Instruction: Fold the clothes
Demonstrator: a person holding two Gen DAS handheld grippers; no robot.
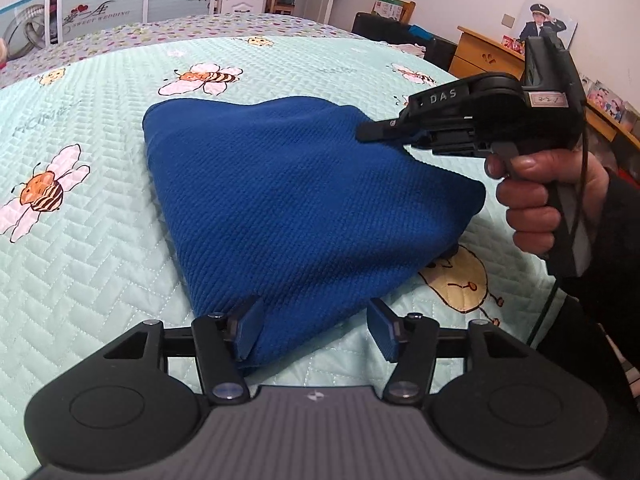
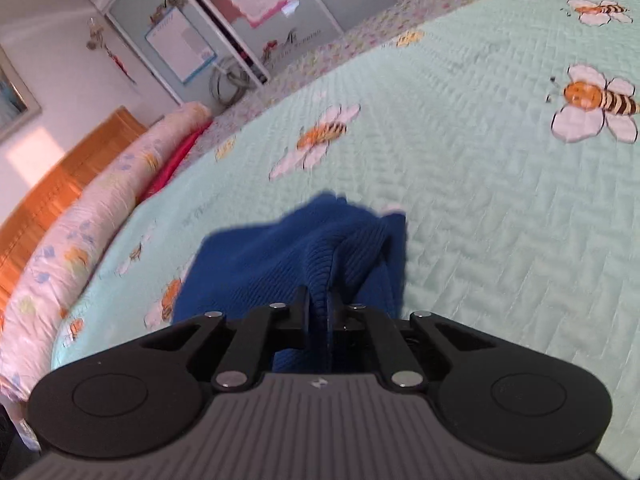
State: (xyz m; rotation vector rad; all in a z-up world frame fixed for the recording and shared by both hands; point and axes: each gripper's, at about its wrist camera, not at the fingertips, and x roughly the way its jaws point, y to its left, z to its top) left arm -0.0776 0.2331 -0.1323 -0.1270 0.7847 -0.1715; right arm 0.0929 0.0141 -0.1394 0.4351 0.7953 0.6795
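Left wrist view shows a blue knitted garment point(image 1: 296, 200) lying folded on a bed covered by a pale green quilted bedspread point(image 1: 100, 248) printed with bees and flowers. The garment sits near the middle of the bed, its narrow near corner reaching down between the left tongs point(image 1: 316, 330). Those tongs stand spread, their 2 blue pads on either side of the cloth corner; the left pad point(image 1: 248, 330) lies against the fabric edge while the right pad is clear of it, so nothing is gripped.

At the right of this view a hand point(image 1: 536, 200) holds the pistol grip of the right tongs point(image 1: 372, 130), whose black fingers reach to the garment's far right edge and lift it slightly off the bedspread.

Right wrist view, somewhat blurred, shows the right tongs point(image 2: 319, 304) clenched on a ridge of the blue garment point(image 2: 288, 256), the fabric bunched up and pinched between the 2 black fingers. Beyond the cloth the bedspread point(image 2: 480, 184) stretches away. A pink floral rolled quilt point(image 2: 80, 220) lies along the left side of the bed against an orange wooden headboard point(image 2: 52, 188), and wardrobe doors point(image 2: 180, 32) stand at the far end.
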